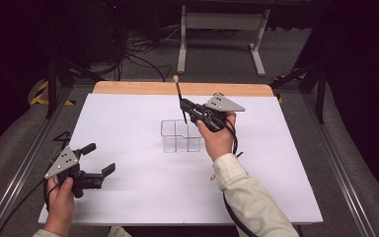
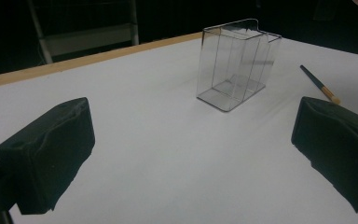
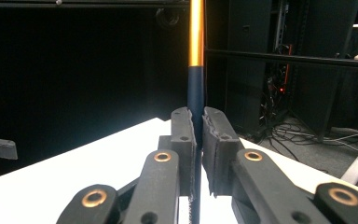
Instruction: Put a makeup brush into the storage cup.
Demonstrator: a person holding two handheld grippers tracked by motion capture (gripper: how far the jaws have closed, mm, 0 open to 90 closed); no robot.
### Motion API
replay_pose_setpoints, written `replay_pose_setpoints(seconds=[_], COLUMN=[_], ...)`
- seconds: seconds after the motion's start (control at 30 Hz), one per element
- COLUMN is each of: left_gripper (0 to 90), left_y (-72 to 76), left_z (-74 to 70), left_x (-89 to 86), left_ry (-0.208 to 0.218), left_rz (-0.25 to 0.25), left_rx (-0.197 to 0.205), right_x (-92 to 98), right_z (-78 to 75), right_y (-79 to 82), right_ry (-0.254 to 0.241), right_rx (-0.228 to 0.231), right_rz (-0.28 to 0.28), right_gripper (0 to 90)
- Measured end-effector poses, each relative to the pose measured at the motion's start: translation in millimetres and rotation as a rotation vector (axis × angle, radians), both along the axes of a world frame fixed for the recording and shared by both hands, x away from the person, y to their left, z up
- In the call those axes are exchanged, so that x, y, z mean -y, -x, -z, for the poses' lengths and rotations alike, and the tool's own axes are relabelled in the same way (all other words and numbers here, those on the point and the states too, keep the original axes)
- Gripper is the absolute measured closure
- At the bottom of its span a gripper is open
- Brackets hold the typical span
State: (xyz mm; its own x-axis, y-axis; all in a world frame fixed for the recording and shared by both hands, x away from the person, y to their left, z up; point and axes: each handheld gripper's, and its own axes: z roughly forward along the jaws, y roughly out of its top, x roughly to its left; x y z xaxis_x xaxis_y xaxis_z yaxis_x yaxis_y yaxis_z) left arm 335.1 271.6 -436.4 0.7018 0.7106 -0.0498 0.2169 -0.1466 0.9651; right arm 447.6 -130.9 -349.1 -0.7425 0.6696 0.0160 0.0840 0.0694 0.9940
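While the table bears a clear box, the left hand-held gripper rests wide; the right hand-held gripper pinches a brush above the box — light, stiff, slim; grip mid-handle.

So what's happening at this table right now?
A person is working at a white table with a gripper in each hand. The right gripper is shut on a thin brush with a dark blue and orange handle, holding it upright just over a clear divided container in the middle of the table. The left gripper rests open near the table's front left corner, holding nothing. A second brush lies on the table beside the container.
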Motion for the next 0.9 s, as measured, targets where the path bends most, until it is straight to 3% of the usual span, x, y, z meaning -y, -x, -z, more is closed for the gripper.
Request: replay_pose_setpoints(seconds=[0.27,0.9], left_gripper=[0.3,0.3], left_y=[-0.2,-0.1], left_z=[0.4,0.4], left_x=[0.2,0.0], left_ry=[0.002,0.009], left_rz=[0.0,-0.003], left_rx=[-0.001,-0.002], right_x=[-2.5,-5.4], right_z=[4.6,28.4], right_y=[-0.6,-4.9], right_ry=[0.005,0.024], right_rx=[0.003,-0.051], right_rz=[-0.01,-0.012], right_gripper=[83.9,83.9])
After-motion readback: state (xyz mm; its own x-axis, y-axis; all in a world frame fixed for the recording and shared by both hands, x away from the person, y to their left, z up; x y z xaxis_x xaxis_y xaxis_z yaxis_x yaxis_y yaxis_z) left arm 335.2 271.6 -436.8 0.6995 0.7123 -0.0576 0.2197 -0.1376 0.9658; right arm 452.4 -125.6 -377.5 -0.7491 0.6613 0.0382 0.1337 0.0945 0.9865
